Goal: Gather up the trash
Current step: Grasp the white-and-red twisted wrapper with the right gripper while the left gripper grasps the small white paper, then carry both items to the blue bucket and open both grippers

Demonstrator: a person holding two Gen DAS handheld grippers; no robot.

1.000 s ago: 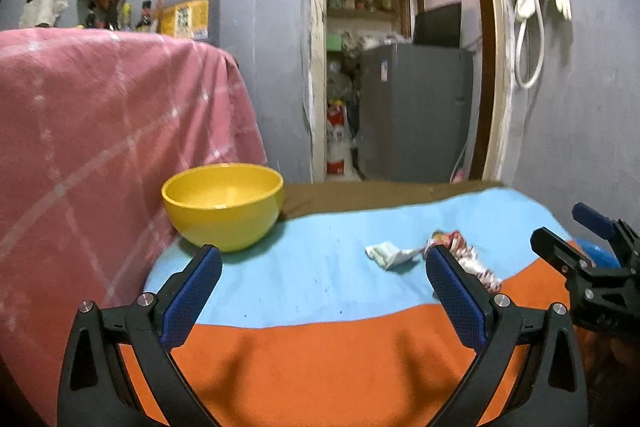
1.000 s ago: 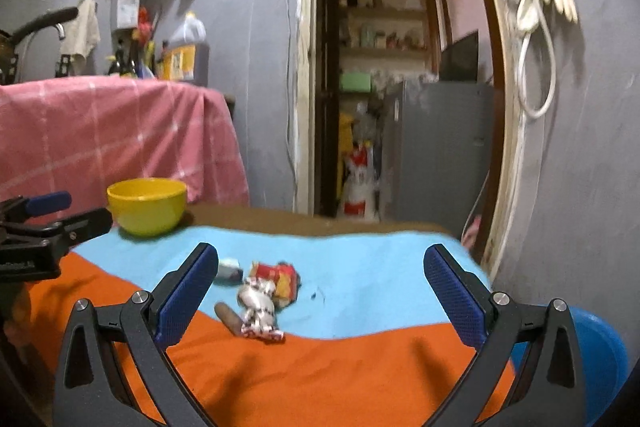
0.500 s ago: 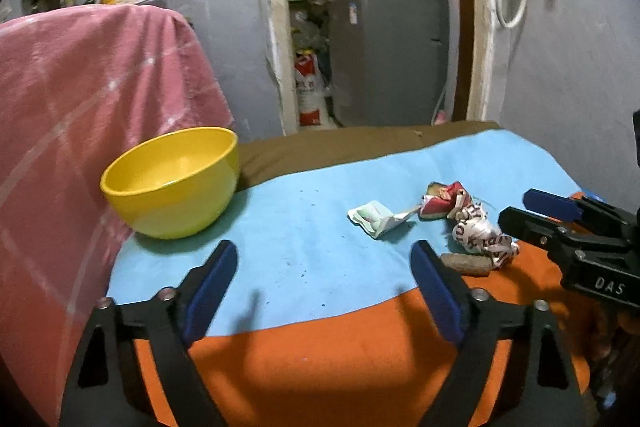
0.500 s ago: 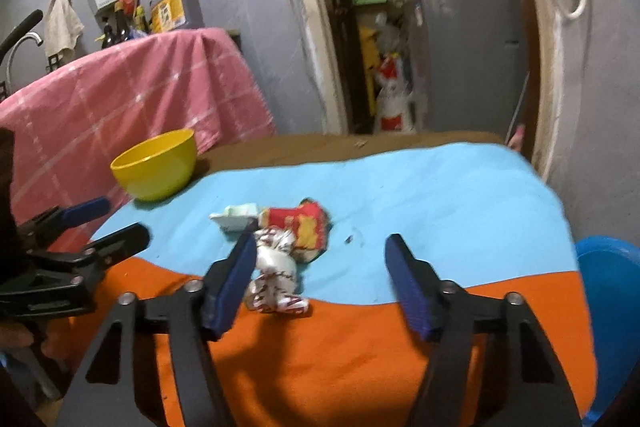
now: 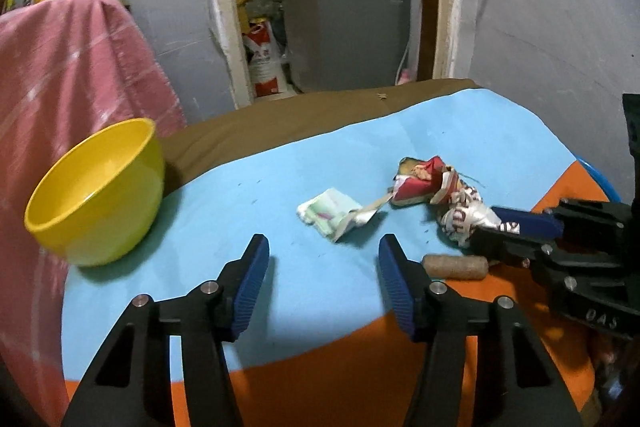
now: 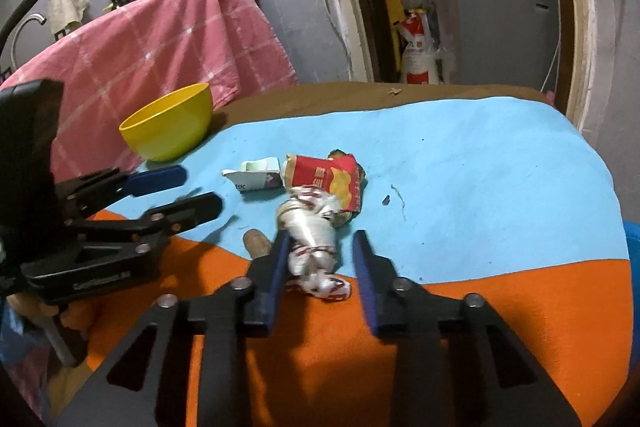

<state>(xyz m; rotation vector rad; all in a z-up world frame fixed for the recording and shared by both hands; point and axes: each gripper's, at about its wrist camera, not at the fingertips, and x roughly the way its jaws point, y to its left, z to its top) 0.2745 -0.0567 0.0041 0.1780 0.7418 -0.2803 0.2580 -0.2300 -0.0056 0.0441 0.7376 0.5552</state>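
Trash lies on a blue and orange cloth: a crumpled silver wrapper (image 6: 314,239) (image 5: 466,217), a red snack packet (image 6: 330,181) (image 5: 418,183), a white-green carton (image 6: 256,177) (image 5: 334,213) and a brown cork-like roll (image 5: 456,267) (image 6: 258,243). My right gripper (image 6: 320,259) is open, its jaws around the near end of the silver wrapper. My left gripper (image 5: 322,267) is open and empty, just short of the carton. A yellow bowl (image 5: 96,191) (image 6: 168,123) stands at the left.
A pink checked cloth (image 6: 152,39) covers furniture behind the bowl. A blue tub (image 6: 632,243) sits past the table's right edge. A doorway with a grey appliance (image 5: 344,15) lies behind. The brown table edge (image 5: 300,115) runs along the far side.
Both grippers moved forward and down toward the trash and narrowed their opening. The right one now straddles the silver wrapper; the left one came close to the carton.
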